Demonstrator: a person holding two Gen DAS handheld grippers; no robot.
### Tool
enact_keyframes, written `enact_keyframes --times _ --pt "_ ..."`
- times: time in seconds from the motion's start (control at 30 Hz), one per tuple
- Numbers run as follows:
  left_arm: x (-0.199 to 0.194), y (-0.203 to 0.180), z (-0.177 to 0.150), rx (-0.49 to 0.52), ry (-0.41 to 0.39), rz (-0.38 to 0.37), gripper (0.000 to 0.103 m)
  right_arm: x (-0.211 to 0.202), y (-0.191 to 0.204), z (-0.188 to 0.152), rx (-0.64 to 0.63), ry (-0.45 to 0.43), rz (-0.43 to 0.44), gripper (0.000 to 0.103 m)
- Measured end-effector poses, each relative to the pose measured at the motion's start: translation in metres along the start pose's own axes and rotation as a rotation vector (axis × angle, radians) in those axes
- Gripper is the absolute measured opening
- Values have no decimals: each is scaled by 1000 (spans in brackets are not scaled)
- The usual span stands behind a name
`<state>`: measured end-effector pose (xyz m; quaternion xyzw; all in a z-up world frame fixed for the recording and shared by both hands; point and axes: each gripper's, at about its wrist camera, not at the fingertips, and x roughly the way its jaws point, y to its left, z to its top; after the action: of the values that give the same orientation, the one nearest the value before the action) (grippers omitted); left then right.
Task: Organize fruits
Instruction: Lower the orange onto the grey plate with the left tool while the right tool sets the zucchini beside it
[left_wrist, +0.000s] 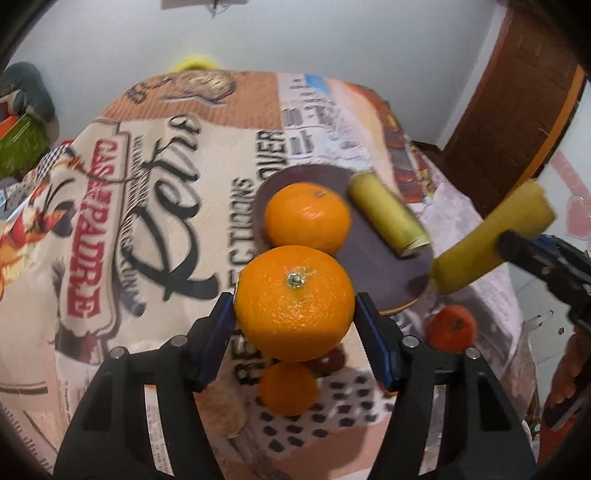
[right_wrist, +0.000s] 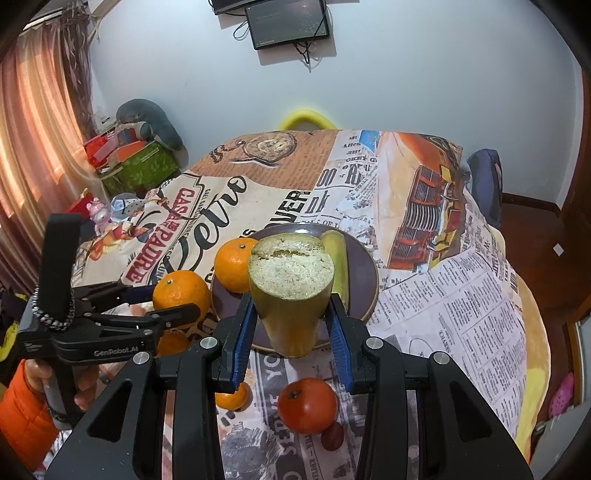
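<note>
My left gripper (left_wrist: 295, 306) is shut on an orange (left_wrist: 294, 302) and holds it above the table, just before the dark plate (left_wrist: 373, 258). On the plate lie another orange (left_wrist: 307, 218) and a yellow-green cane piece (left_wrist: 388, 216). My right gripper (right_wrist: 291, 328) is shut on a second yellow-green cane piece (right_wrist: 291, 291), held over the near edge of the plate (right_wrist: 364, 280). The right gripper with its piece (left_wrist: 491, 243) also shows in the left wrist view. The left gripper's orange (right_wrist: 181, 293) shows in the right wrist view.
A red tomato-like fruit (right_wrist: 307, 405), a small dark red fruit (right_wrist: 332, 435) and small oranges (right_wrist: 232, 398) lie on the printed tablecloth (right_wrist: 461, 295) near the front. Boxes and toys (right_wrist: 140, 158) are stacked at the far left. The table drops off at right.
</note>
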<state>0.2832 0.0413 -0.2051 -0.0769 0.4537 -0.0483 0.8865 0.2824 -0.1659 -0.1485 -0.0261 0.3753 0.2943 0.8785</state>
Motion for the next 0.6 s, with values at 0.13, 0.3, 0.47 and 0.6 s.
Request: enact_keyframes --times 0.13,0.3,0.47,0.6 --pt "10 -14 8 26 10 -39 64 5 -2 1 7 8 8 35" --pt "25 -18 18 37 15 -33 64 14 0 6 -10 22 26 35" --pt "36 -13 26 24 23 -4 64 29 0 11 -25 52 30 35" --pt "40 -7 29 7 29 -19 64 42 -1 15 -33 79 38 35"
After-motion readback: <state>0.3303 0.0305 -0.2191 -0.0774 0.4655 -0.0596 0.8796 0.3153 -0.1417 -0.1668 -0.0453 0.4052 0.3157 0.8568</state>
